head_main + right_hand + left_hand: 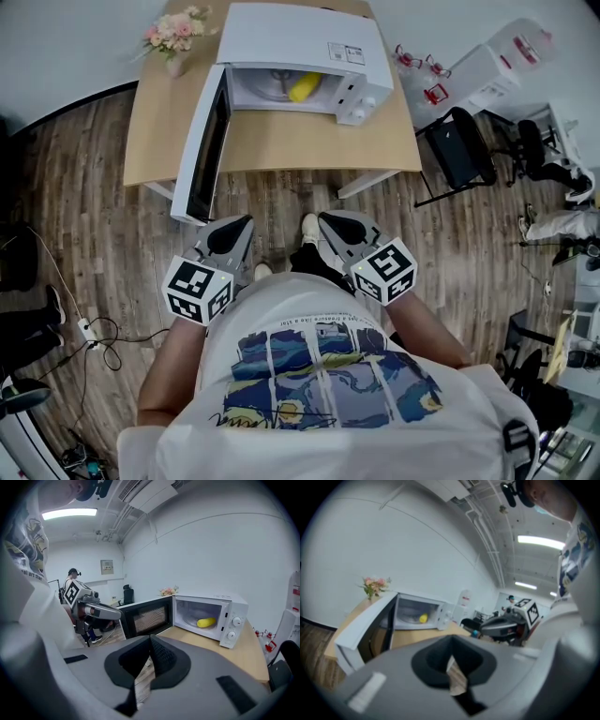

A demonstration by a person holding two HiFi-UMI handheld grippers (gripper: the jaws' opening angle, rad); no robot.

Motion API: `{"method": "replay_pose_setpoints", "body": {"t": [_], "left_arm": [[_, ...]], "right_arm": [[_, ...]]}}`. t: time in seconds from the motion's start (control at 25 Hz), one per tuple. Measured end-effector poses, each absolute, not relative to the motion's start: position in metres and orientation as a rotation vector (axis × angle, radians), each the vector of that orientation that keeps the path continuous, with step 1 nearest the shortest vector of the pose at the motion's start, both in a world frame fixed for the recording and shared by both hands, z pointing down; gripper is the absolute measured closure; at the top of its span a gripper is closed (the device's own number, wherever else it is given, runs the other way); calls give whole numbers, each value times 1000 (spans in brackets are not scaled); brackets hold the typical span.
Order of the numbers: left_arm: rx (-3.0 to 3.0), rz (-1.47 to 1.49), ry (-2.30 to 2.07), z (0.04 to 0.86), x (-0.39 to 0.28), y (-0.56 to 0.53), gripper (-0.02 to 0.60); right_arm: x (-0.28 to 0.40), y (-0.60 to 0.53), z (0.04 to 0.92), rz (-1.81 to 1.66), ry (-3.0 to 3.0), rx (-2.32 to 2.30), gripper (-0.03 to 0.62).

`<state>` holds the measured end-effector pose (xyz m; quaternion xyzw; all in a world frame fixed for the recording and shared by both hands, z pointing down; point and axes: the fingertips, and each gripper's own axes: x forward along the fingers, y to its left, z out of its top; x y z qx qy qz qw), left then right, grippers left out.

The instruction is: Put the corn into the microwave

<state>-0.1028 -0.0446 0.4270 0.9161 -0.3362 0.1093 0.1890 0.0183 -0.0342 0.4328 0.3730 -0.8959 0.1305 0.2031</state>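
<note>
With the left tongs [239, 227] pressed together empty, the door [201, 142] open past the counter [281, 150] near edge, the corn [302, 89] inside the microwave [300, 37], and the right tongs [328, 221] likewise pressed together empty, placement looks complete; shutting the door probably remains.

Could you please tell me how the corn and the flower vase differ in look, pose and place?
The corn is yellow and lies on its side inside the open microwave. The flower vase holds pink blooms and stands upright on the table, left of the microwave. Both are far smaller than the microwave.
</note>
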Motion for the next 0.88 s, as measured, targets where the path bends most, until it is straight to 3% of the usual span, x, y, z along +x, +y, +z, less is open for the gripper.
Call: {"method": "replay_pose_setpoints", "body": {"t": [0.88], "left_arm": [[2577,374,-838,446,-50,-51,574]], "right_arm": [[55,-34,445,426,-2474,1056,585]]}}
